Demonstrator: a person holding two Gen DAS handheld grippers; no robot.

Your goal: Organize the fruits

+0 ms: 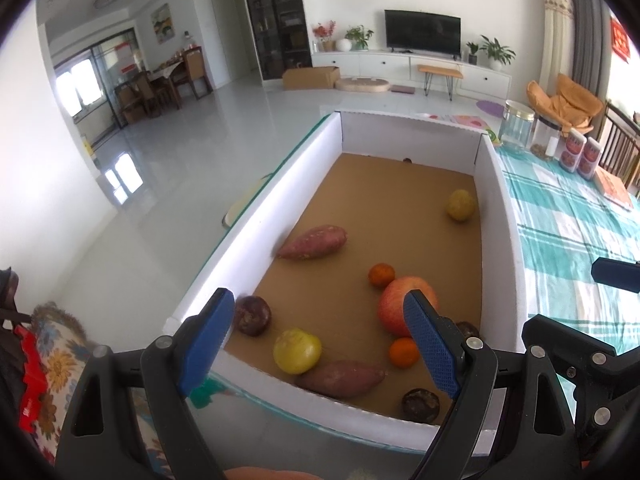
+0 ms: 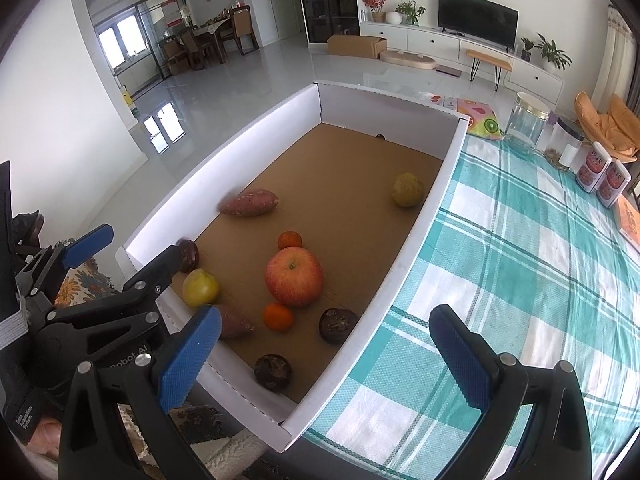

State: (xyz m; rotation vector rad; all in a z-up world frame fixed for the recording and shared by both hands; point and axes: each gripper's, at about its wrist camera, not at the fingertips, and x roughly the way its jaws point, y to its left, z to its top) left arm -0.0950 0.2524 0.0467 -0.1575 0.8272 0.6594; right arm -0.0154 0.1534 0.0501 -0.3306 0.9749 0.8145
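Observation:
A white box [image 1: 256, 208] [image 2: 416, 232] with a brown cardboard floor holds a red apple [image 1: 394, 304] [image 2: 294, 276], two small oranges [image 1: 381, 275] [image 2: 277, 317], two sweet potatoes [image 1: 314, 242] [image 2: 250, 202], two yellow fruits [image 1: 297, 350] [image 2: 407, 189] and several dark purple fruits [image 1: 252, 315] [image 2: 338, 324]. My left gripper [image 1: 320, 340] is open and empty above the box's near end. My right gripper [image 2: 326, 364] is open and empty over the box's near right corner. The left gripper also shows in the right wrist view [image 2: 124, 248].
The box lies on a table with a teal checked cloth [image 2: 520, 280]. Glass jars [image 2: 526, 122], two red-labelled cans [image 2: 604, 178] and a fruit-print packet [image 2: 482, 118] stand at the far right. Bare floor lies left of the box.

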